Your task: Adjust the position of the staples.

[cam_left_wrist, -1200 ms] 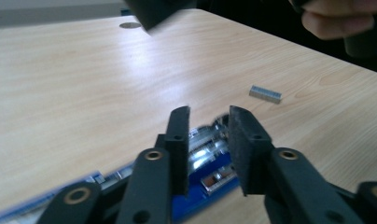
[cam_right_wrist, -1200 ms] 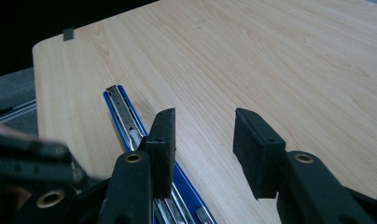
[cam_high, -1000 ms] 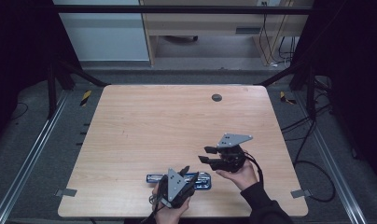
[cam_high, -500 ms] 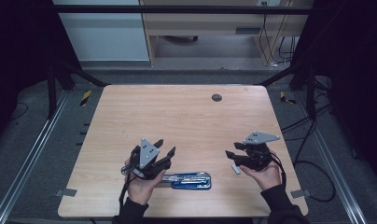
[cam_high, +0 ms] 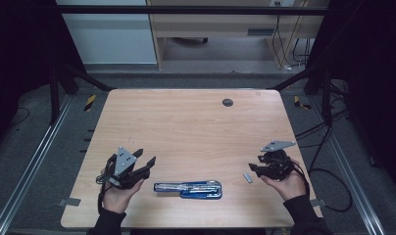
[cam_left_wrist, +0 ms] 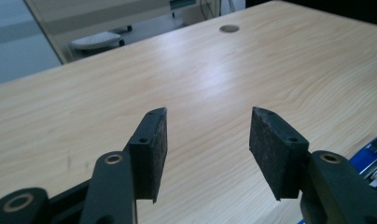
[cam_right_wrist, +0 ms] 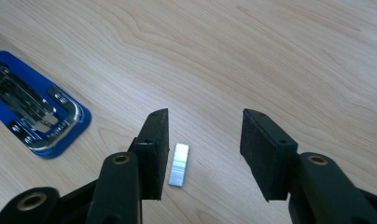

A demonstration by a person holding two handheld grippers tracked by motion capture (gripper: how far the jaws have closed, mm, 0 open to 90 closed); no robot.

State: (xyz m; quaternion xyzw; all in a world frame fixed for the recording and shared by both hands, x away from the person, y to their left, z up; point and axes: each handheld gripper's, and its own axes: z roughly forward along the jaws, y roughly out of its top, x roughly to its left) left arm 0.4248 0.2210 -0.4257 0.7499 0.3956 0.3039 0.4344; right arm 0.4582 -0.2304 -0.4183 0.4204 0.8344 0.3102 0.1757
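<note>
The high view is dim overall: the bench is evenly lit from above, while the floor and frame around it sink into near black, and detail is soft and grainy. In the left gripper view a pale sheen of glare lies on the wood beyond the tongs, and the far background is out of focus. The right gripper view is bright and sharp on the wood grain, with a glint on the strip of staples and faint shadows.

stapler cut off by right edge, blurred
</note>
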